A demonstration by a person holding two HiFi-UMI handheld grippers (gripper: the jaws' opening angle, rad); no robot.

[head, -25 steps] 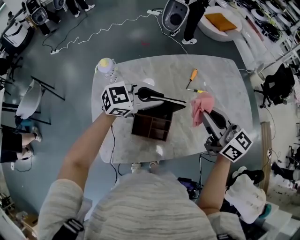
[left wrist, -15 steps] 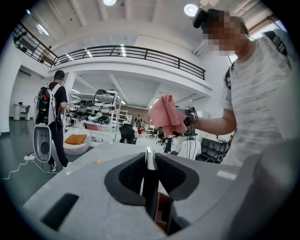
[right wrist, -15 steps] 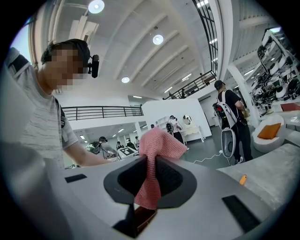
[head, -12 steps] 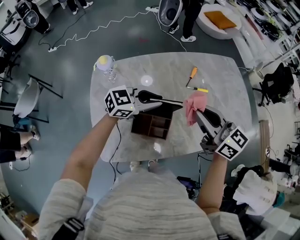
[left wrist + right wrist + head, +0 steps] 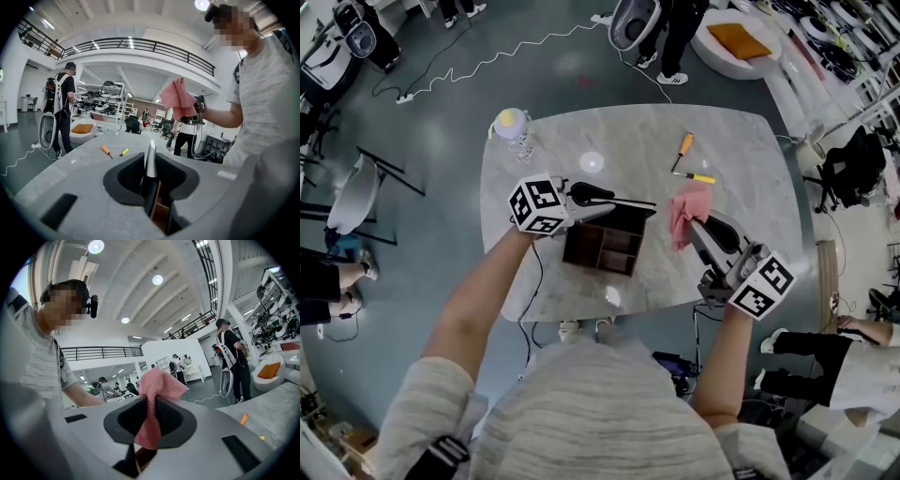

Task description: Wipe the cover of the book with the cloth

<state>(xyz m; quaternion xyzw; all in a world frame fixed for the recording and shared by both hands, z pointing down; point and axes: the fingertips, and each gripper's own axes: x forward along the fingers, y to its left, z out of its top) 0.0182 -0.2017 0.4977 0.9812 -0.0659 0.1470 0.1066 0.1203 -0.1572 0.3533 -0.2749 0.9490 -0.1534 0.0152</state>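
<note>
As the left gripper [image 5: 598,197] has sunk a little, jaws pinching the thin dark book [image 5: 630,203] by its edge, the book sits just above the wooden box [image 5: 602,249]. Right gripper [image 5: 701,228], right of box, clamps pink cloth [image 5: 686,206], clear of the cover. Wiping likely imminent, not begun.

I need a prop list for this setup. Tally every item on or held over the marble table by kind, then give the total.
Book: 1
Pink cloth: 1
Brown compartment box: 1
Bottle: 1
Orange-handled screwdriver: 1
Small yellow-handled tool: 1
Total: 6
</note>
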